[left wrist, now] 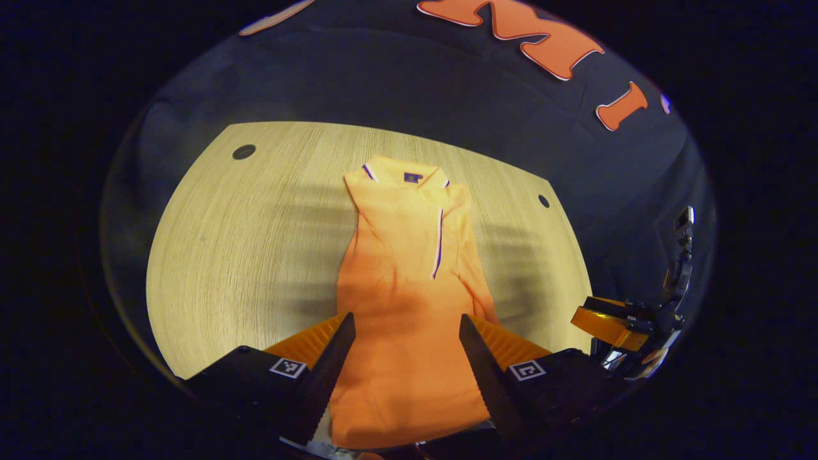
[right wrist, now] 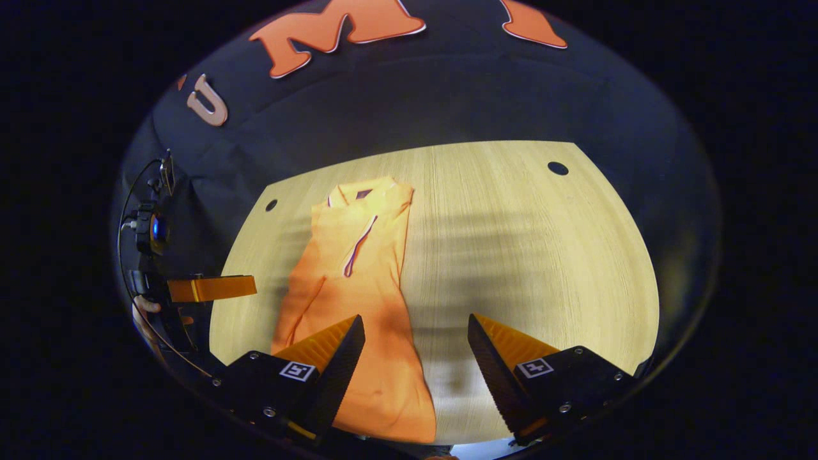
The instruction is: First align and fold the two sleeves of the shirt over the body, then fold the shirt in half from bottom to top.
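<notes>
While one shirt (left wrist: 402,306) lies on one table (left wrist: 255,243), both tongs, left (left wrist: 406,332) and right (right wrist: 415,332), gape apart.

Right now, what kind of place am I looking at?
Probably a recording booth set up for a folding task, not a home. A black cloth wall backs a bare wooden table, one orange shirt lies flat on it, and both open claws, left and right, hover above.

No readable text, brand or number shows. The shirt (left wrist: 409,306) carries a small dark tag (left wrist: 412,177) inside its collar, too small to make out, and each gripper finger bears a square coded marker (left wrist: 528,370).
</notes>
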Tool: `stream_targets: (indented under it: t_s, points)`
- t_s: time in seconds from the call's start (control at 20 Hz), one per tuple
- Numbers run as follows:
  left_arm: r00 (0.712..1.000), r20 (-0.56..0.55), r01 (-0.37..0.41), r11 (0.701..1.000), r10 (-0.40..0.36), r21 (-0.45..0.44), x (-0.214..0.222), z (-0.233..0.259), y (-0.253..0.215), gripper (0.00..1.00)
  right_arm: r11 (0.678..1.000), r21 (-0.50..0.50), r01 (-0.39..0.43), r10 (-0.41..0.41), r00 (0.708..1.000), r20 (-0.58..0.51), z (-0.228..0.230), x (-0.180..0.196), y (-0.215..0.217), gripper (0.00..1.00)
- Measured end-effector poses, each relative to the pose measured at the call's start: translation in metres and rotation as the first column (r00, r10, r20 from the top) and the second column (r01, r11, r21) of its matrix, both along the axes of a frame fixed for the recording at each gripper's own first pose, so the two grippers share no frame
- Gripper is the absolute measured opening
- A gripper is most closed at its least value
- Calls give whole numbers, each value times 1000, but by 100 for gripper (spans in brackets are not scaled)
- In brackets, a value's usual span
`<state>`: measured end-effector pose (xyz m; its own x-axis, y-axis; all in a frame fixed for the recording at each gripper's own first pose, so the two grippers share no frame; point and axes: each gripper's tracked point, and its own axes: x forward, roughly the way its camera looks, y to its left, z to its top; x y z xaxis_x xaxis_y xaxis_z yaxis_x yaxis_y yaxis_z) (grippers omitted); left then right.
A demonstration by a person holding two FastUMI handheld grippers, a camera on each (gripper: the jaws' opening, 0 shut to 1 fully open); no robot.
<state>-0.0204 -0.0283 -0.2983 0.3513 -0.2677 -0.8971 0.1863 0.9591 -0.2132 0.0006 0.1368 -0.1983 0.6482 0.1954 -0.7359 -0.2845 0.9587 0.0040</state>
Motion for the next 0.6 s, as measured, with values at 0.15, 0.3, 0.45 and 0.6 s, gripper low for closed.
stream_targets:
  t_s: [0.15,0.3,0.45,0.6]
  points:
    - [998,-30,-63,998,63,-7,-51,-8,11,99,997,-81,3,-7,999,-50,-28,-34,-9,99]
    - [993,-73,-92,996,93,22,-103,-23,19,99,993,-115,13,-25,994,-111,-54,-70,-13,99]
    - [991,-127,-23,997,32,75,-148,-42,25,99,989,-149,8,-36,983,-182,-83,-100,-16,99]
    - [980,-198,-11,991,37,130,-179,-65,37,99,981,-192,-8,-40,969,-245,-107,-125,-22,99]
